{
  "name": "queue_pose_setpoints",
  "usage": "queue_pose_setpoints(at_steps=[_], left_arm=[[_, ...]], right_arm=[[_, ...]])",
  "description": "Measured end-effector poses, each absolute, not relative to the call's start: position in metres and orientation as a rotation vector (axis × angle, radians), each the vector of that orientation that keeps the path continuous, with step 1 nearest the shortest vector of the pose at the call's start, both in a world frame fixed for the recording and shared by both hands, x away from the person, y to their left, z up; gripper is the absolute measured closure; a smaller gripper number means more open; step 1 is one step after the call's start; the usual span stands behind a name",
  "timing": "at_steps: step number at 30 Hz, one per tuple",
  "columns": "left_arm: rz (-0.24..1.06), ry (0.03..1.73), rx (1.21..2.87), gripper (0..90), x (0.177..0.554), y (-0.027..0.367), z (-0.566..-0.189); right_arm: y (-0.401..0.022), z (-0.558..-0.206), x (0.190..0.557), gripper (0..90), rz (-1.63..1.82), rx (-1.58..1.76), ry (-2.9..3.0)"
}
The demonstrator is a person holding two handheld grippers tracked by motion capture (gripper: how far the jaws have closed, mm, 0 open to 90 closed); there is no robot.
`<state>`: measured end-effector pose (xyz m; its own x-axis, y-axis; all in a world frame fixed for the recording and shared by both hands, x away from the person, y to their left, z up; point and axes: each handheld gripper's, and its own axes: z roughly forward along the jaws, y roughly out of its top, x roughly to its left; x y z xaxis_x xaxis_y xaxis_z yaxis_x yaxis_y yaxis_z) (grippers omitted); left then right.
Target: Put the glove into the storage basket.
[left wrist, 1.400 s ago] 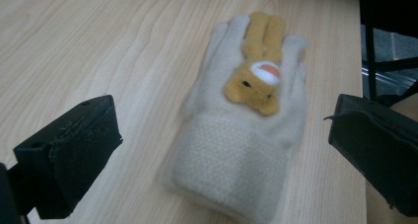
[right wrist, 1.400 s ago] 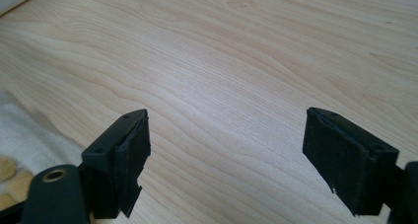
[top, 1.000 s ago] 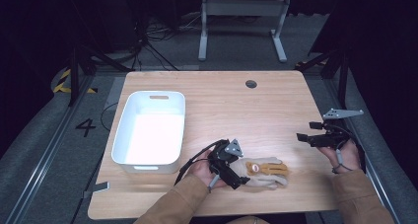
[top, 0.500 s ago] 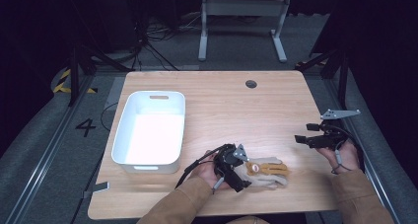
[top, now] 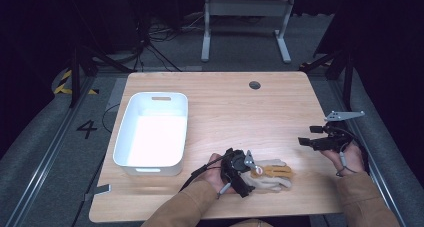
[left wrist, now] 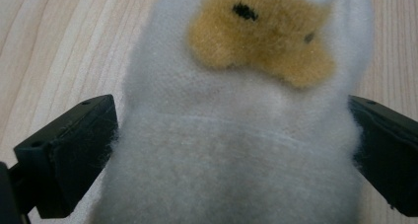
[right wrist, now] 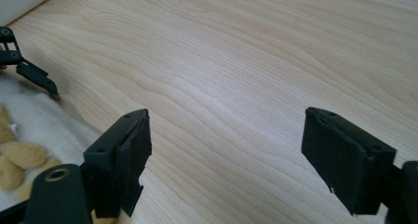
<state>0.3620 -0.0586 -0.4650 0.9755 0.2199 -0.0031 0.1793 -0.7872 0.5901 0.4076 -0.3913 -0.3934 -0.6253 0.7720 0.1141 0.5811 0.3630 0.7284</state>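
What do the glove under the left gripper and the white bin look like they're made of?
The glove looks like soft fleece or fuzzy knit: cream nap with stray fibres at its edges and a tan plush patch. The white bin looks like moulded plastic, smooth and faintly glossy, with rounded corners and a cut-out handle slot; I can't confirm either by touch.

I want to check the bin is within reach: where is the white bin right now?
In the high view the white bin sits on the table's left half, just left of the left gripper and the plush glove.
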Motion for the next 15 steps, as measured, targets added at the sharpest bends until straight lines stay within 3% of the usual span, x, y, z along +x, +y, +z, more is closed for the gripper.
queue_pose_setpoints(at_steps=[7, 11, 15], left_arm=[[0.073, 0.273, 2.54, 3.2, 0.362, -0.063, -0.46], [0.08, 0.295, 2.556, 12.7, 0.361, -0.065, -0.456], [0.095, 0.34, 2.581, 30.0, 0.361, -0.065, -0.448]], right_arm=[[-0.391, -0.394, 0.408, 19.5, 1.162, 1.208, 2.395], [-0.389, -0.395, 0.408, 19.5, 1.157, 1.2, 2.407], [-0.387, -0.395, 0.408, 19.7, 1.154, 1.197, 2.421]])
